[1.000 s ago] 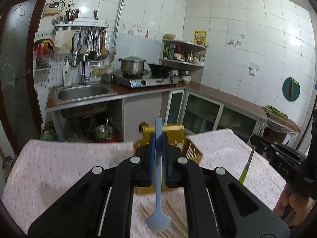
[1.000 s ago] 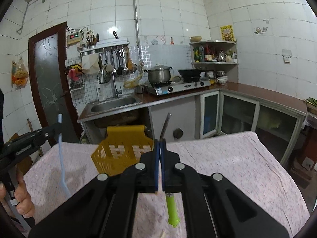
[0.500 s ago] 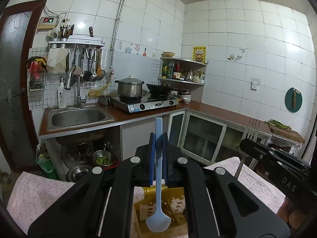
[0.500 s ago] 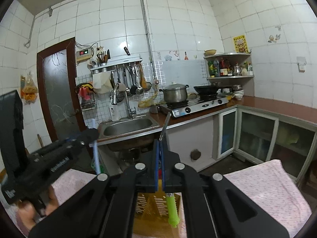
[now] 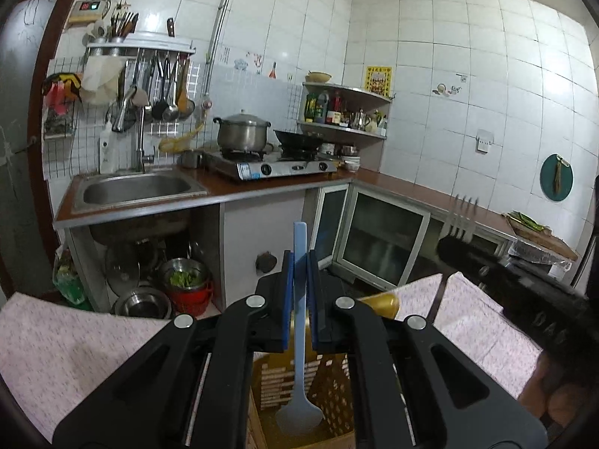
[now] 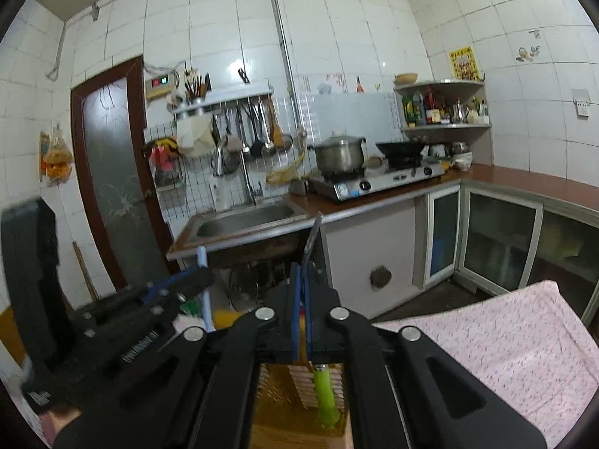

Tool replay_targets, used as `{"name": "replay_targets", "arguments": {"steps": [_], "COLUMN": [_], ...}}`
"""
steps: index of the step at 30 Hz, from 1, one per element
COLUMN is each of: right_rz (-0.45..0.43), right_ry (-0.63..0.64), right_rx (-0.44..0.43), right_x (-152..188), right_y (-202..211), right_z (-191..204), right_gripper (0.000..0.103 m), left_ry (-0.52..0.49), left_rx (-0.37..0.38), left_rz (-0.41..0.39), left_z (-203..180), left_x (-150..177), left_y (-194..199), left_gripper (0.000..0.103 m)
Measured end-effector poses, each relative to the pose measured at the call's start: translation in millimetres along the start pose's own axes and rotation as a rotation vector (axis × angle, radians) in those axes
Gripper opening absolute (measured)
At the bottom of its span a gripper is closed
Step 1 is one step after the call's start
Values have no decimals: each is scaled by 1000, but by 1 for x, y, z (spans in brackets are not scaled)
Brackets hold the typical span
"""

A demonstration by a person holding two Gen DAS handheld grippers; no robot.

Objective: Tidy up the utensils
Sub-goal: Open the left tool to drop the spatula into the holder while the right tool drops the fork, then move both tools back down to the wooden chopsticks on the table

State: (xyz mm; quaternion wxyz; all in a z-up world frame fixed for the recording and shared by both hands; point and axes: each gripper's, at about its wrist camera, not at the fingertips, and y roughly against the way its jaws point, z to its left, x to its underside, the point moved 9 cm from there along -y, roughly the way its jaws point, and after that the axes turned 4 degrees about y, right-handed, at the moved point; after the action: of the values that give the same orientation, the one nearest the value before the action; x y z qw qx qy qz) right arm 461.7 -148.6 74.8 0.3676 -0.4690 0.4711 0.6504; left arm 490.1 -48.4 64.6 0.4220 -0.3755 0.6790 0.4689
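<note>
My left gripper (image 5: 300, 258) is shut on a light blue spoon (image 5: 298, 366), bowl end down, hanging over the open yellow perforated basket (image 5: 329, 389). My right gripper (image 6: 302, 273) is shut on a green-handled fork (image 6: 324, 393), tines up, handle hanging over the same yellow basket (image 6: 277, 393). In the left wrist view the right gripper (image 5: 458, 241) shows at right with the fork tines (image 5: 462, 215) sticking up. In the right wrist view the left gripper (image 6: 198, 278) shows at left with the blue spoon handle (image 6: 204, 284).
The table wears a pink patterned cloth (image 5: 56, 355) (image 6: 505, 336). Beyond it stand a kitchen counter with a steel sink (image 5: 134, 189), a gas stove with a pot (image 5: 243, 134), glass-door cabinets (image 5: 382, 247) and bowls under the sink (image 5: 183, 280).
Both grippers have risen and come over the yellow basket, still holding spoon and fork. The basket now lies directly under both tools, and the grippers stand closer together.
</note>
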Motion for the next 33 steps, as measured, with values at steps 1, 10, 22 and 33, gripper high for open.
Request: {"name": "replay_targets", "arguments": {"steps": [1, 10, 22, 33], "right_rz": [6, 42, 132, 207], "right_ry": [7, 51, 39, 41], "right_rx": [1, 22, 38, 208], "right_x": [6, 47, 64, 109], "right_y": [-2, -3, 37, 128], "right_z": [0, -9, -27, -60], "right_gripper": [2, 3, 58, 65], "left_ry": [-2, -42, -41, -12], "left_rx": [-6, -51, -57, -98], "left_rz": [5, 20, 17, 53], "left_z": [2, 9, 7, 1], "left_x": [6, 33, 33, 67], "left_y": [-1, 3, 65, 144], "left_gripper": [5, 6, 68, 98]}}
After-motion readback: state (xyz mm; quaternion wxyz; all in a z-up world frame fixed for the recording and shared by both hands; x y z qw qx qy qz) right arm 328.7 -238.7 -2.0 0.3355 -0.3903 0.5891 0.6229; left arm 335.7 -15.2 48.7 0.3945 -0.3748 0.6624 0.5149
